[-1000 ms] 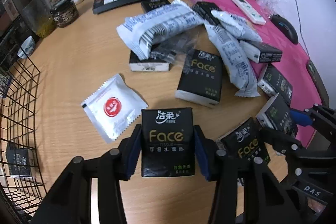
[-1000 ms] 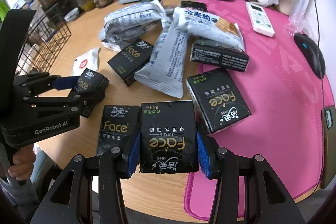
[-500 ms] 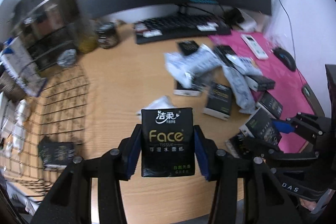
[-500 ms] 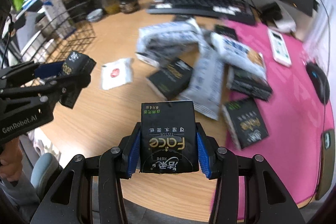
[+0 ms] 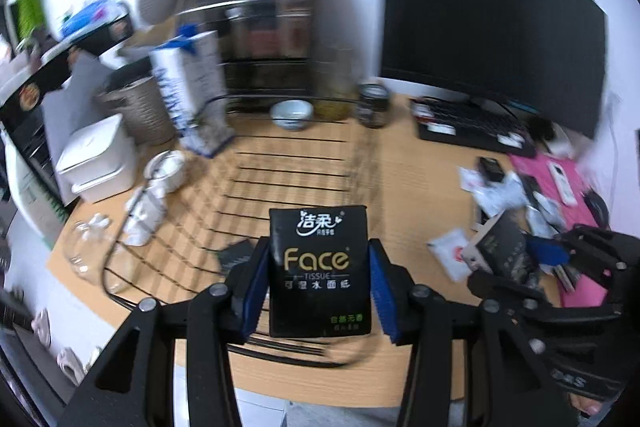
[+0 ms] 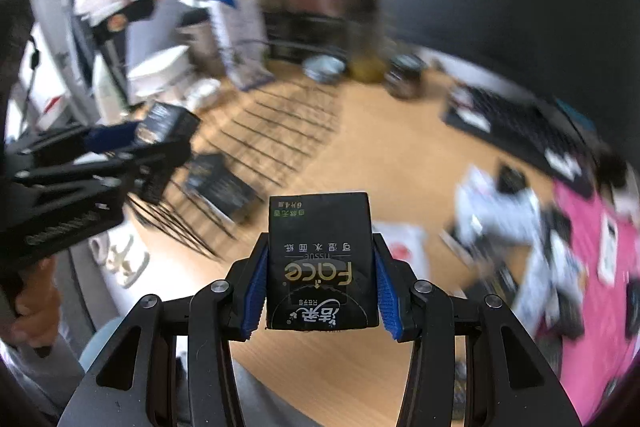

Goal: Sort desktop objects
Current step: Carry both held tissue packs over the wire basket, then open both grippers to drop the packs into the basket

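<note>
Below, a wire basket [image 5: 304, 163] is seen on the wooden desk [image 5: 416, 187]. One black tissue pack [image 5: 319, 269] is clamped upright over it by the left gripper [image 5: 319, 291]; another tissue pack [image 6: 320, 261], inverted, is clamped by the right gripper [image 6: 320, 287].

Home office desk: monitor [image 5: 492, 27], keyboard [image 5: 468, 125], pink mouse mat [image 5: 560, 183], cluttered shelves [image 5: 264, 27].

Left tool [image 5: 319, 279]: both blue pads clamped on the sides of a black tissue pack [image 5: 319, 269], pack upright, print right way up.
Right tool [image 6: 319, 275]: pads clamped on a second tissue pack [image 6: 320, 263], print upside down.
Relation: right tool sits right of and near left tool, both raised.
</note>
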